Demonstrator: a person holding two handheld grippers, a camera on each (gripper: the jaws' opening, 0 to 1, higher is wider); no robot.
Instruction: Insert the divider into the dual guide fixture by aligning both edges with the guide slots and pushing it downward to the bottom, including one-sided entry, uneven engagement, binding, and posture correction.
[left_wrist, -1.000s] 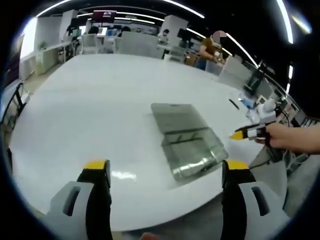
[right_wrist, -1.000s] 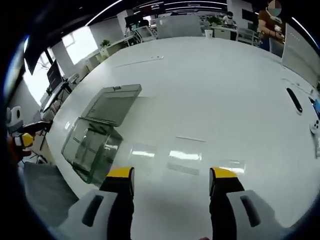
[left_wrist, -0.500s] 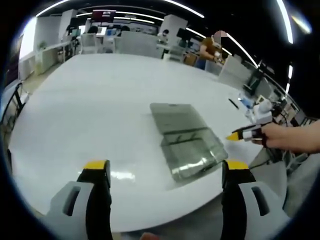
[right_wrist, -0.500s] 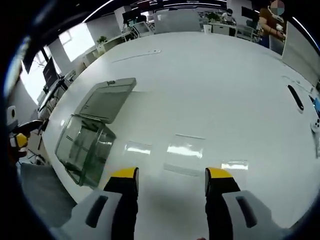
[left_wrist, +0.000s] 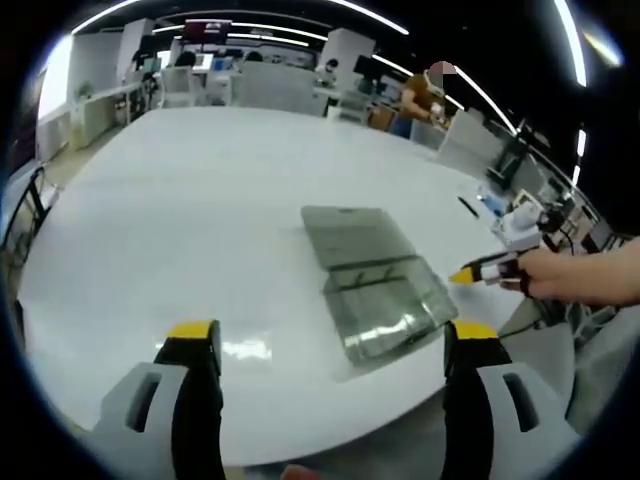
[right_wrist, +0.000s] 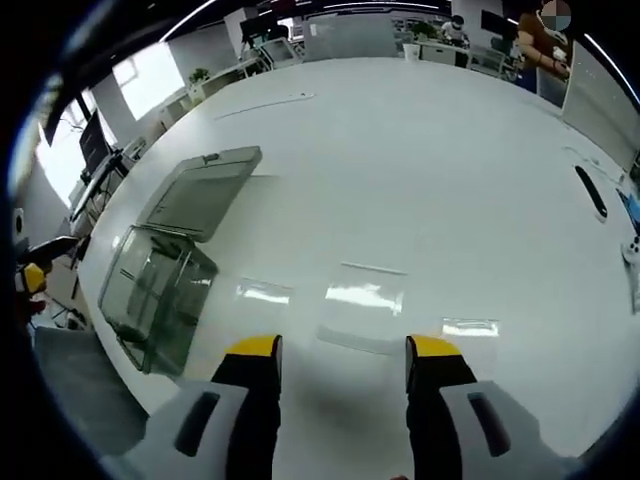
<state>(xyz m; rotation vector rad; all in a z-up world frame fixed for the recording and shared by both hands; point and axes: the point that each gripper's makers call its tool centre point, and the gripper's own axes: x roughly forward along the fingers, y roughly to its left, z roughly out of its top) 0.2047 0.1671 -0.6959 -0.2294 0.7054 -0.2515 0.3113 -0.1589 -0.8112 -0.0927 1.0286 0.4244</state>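
The clear dual guide fixture (left_wrist: 388, 308) stands near the table's edge, with a flat grey-tinted panel (left_wrist: 355, 235) lying behind it. My left gripper (left_wrist: 335, 335) is open and holds nothing, a short way back from the fixture. My right gripper (left_wrist: 478, 270), held by a hand, comes in from the right beside the fixture. In the right gripper view, the fixture (right_wrist: 155, 290) and the panel (right_wrist: 200, 188) lie at the left. A clear flat divider sheet (right_wrist: 362, 303) lies on the white table just ahead of my open right gripper (right_wrist: 343, 350).
A black pen-like object (right_wrist: 590, 192) and a white device (right_wrist: 630, 250) lie at the table's far right. The table's rim (left_wrist: 300, 445) runs just under my left jaws. A person (left_wrist: 420, 95) stands by desks beyond the table. The left gripper's yellow tip (right_wrist: 28, 278) shows at the left edge.
The right gripper view has shifted forward over the table toward the clear sheet, and its jaws stand slightly closer together. In the left gripper view, the right gripper has edged toward the fixture.
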